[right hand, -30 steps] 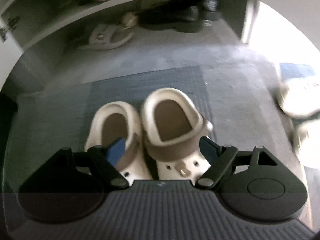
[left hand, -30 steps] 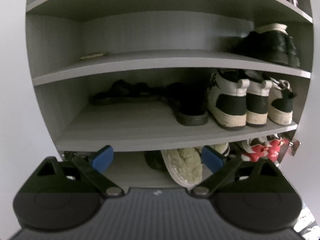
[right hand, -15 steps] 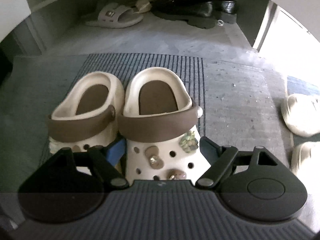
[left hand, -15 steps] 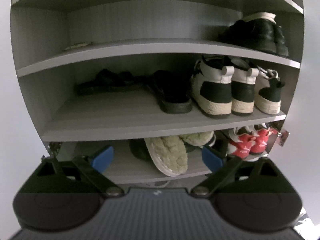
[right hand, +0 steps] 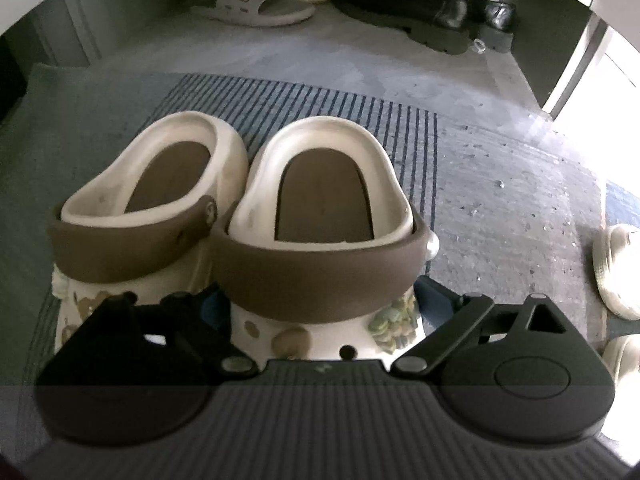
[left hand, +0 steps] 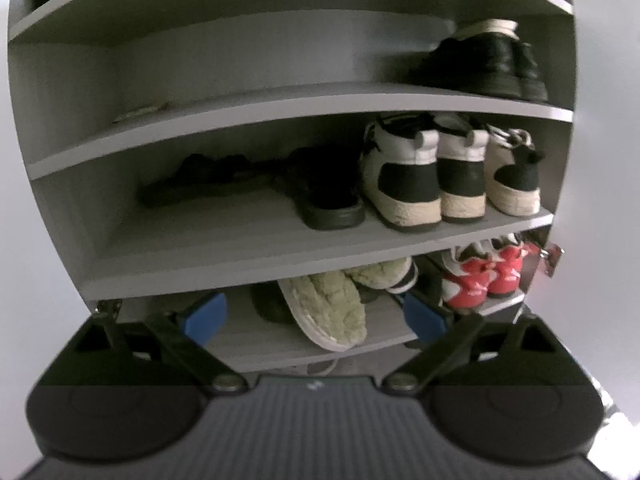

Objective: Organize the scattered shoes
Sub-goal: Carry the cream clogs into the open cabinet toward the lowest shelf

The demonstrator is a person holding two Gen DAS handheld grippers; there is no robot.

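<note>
Below, right gripper fingers opening wide astride right clog, contact unclear; left gripper fingers wide, empty.

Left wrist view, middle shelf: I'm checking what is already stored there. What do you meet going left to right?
Black sandals → black slide → two black-and-white high-tops → a third white-and-black sneaker.

Grey shelving, striped mat, speckled floor
</note>
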